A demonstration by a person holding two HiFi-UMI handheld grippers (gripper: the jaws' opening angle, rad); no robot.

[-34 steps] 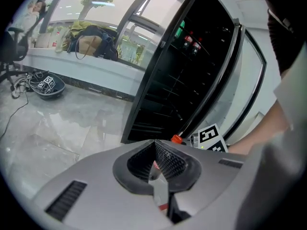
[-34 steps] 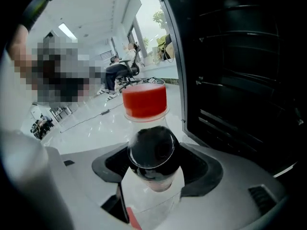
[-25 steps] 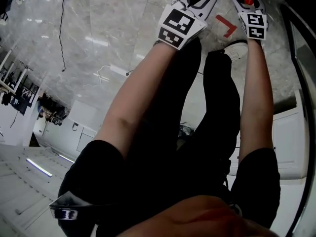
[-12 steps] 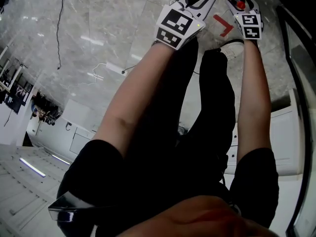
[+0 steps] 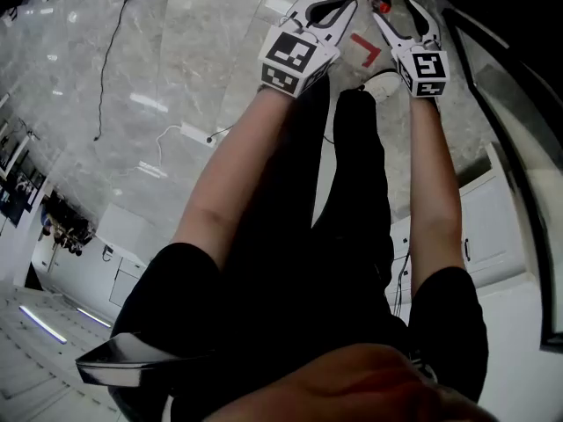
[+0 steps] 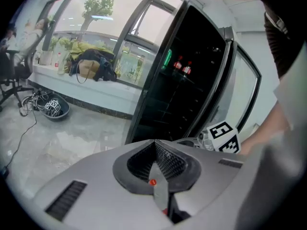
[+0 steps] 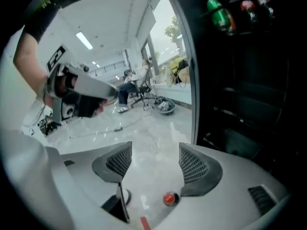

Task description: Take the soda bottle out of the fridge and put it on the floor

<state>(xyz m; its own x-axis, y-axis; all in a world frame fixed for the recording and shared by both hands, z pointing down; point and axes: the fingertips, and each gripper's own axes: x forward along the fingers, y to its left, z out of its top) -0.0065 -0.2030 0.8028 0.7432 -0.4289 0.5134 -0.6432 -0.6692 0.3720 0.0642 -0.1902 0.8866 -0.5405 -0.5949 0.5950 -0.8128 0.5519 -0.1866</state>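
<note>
The soda bottle (image 5: 380, 4), with a red cap, stands on the marble floor (image 5: 176, 77) just beyond my right gripper (image 5: 391, 9), which is open. From the right gripper view I see the cap (image 7: 169, 198) low down through the gap of the right gripper (image 7: 156, 150), with both pads apart from it. My left gripper (image 5: 350, 3) is beside it on the left, shut and empty; in its own view the left gripper (image 6: 154, 143) has its pads pressed together. The dark fridge (image 7: 249, 80) stands open to the right.
More bottles sit on a fridge shelf, a green one (image 7: 219, 13) and red-capped ones (image 6: 182, 67). A red tape mark (image 5: 363, 47) and the person's shoe (image 5: 380, 82) lie close to the bottle. A cable (image 5: 114, 51) runs across the floor at left.
The right gripper was shut on the red-capped bottle; now its jaws have spread and the bottle stands free on the floor. Both grippers have shifted left in the head view.
</note>
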